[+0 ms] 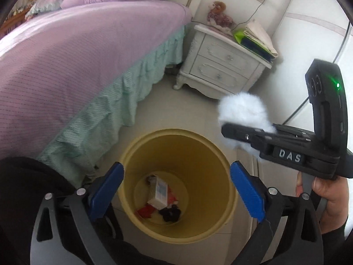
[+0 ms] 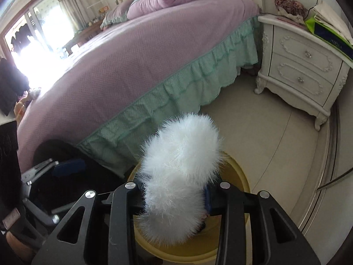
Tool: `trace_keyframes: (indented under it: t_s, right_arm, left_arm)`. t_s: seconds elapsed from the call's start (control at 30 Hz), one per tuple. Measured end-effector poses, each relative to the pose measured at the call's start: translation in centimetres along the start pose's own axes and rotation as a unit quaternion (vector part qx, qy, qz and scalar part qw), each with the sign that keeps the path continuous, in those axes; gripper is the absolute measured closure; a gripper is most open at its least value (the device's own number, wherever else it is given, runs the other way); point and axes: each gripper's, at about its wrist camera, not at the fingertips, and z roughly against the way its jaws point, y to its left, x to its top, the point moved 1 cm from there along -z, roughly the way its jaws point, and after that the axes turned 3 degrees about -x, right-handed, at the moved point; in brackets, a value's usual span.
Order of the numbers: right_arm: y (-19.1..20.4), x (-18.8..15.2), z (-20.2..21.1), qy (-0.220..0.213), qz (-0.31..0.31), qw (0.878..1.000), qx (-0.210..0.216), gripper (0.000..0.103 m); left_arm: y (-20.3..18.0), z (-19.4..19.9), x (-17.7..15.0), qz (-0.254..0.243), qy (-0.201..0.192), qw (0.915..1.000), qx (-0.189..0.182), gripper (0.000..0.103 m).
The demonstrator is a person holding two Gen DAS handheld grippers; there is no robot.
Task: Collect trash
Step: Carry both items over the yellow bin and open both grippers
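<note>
Bedroom scene, both wrist views. The right tongs point(image 2: 176, 201) are gripping a white fluffy item point(image 2: 181, 165), its jaws closed in on the lower part of the fur so that most of the puff is standing proud beyond the fingertips. In the left wrist view the same item point(image 1: 242, 112) is sitting at the tip of the right tongs point(image 1: 229, 130), off to the right of the yellow bin point(image 1: 176, 183) and above its rim level; in the right wrist view it is overlapping the bin point(image 2: 238, 176) mouth, so it is probably hovering over or just beside the opening. The left tongs point(image 1: 176, 190) are standing wide open and holding nothing, their blue pads point(image 1: 247, 190) framing the bin from above. Inside the bin are lying a small white carton point(image 1: 160, 192), red scraps point(image 1: 145, 212) and a dark crumpled piece point(image 1: 171, 213). The bin is standing on the pale floor point(image 1: 187, 106) beside the purple bed point(image 1: 66, 50), with a white nightstand point(image 1: 220, 66) further off.

Handling, as judged: the fluffy item looks very light, soft and compressible, not fragile. Loose fur may be clinging to the pads on release, so a hold on the denser core is serving better than one on the hair tips.
</note>
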Motion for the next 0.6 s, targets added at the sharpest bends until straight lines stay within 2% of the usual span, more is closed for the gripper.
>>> trace_keyframes:
  t_s: [0.13, 0.2, 0.27, 0.33, 0.6]
  right_arm:
    - [0.6, -0.5, -0.6, 0.016, 0.011, 1.000, 0.003, 0.067]
    - [0.9, -0.6, -0.8, 0.026, 0.018, 1.000, -0.001, 0.061]
    - [1.3, -0.7, -1.3, 0.041, 0.027, 0.999, -0.008, 0.039]
    - [1.5, -1.0, -1.4, 0.048, 0.034, 0.998, -0.023, 0.031]
    - [1.7, -0.8, -0.7, 0.039, 0.039, 0.998, -0.019, 0.031]
  left_arm:
    - [1.4, 1.3, 0.1, 0.010, -0.005, 0.9996, 0.025, 0.006]
    - [2.0, 1.8, 0.1, 0.018, -0.009, 0.9994, 0.028, 0.006]
    - [2.4, 2.1, 0.1, 0.023, -0.009, 0.9991, 0.033, 0.006]
    - [2.5, 2.3, 0.1, 0.022, -0.009, 0.9991, 0.035, 0.006]
    - [2.0, 2.8, 0.1, 0.009, -0.013, 0.9991, 0.039, 0.006]
